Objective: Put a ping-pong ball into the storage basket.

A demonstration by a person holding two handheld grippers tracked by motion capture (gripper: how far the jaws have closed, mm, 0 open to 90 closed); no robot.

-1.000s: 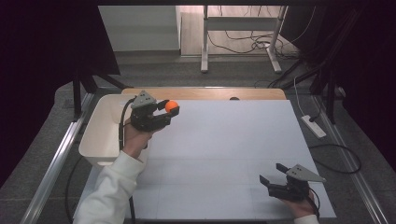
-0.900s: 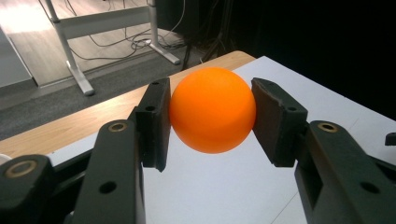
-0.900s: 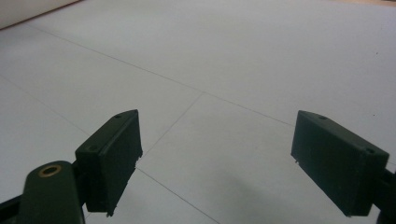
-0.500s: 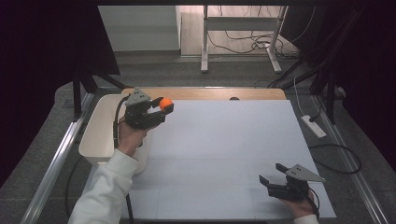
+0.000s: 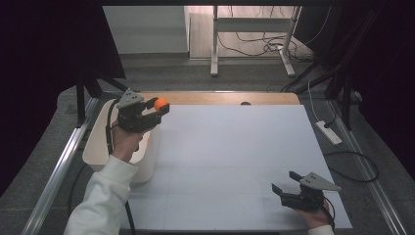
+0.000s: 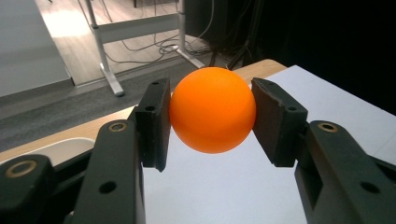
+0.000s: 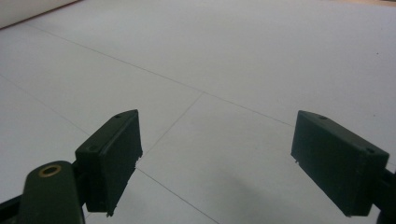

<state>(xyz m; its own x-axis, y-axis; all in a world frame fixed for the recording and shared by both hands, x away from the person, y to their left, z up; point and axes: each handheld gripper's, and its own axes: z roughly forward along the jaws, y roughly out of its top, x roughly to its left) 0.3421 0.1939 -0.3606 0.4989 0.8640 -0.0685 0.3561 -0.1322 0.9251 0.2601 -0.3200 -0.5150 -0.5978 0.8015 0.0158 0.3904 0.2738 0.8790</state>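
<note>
Orange ball clamped between jaws of left tool, pads pressing both sides, ball lifted off surface. Left tool raised at far left edge of white tabletop, just above and beside cream bin that sits against tabletop's left side. Right tool low near tabletop's near right corner, jaws spread wide, nothing between them, white surface beneath. White sleeve on left arm.
</note>
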